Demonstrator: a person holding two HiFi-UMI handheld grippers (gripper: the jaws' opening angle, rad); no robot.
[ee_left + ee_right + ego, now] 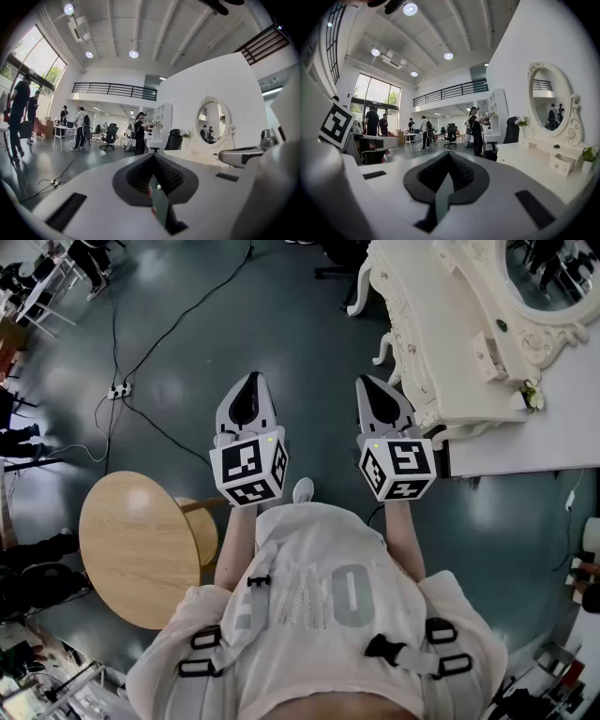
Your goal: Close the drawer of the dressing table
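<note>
The white ornate dressing table (pixel 441 324) stands at the upper right of the head view, with its oval mirror (pixel 548 101) on top. A small drawer (pixel 559 164) below the mirror sticks out of its front (pixel 489 357). My left gripper (pixel 251 381) and right gripper (pixel 367 382) are held side by side in the air over the floor, left of the table and touching nothing. Both point about level. The left gripper (pixel 152 155) is shut and holds nothing. The right gripper (pixel 448 153) also has its jaws together and nothing in them.
A round wooden table (pixel 141 549) is at my left side. Cables and a power strip (pixel 117 390) lie on the grey floor ahead. A plain white tabletop (pixel 553 437) adjoins the dressing table on the right. Several people (pixel 139 133) and office chairs stand far off.
</note>
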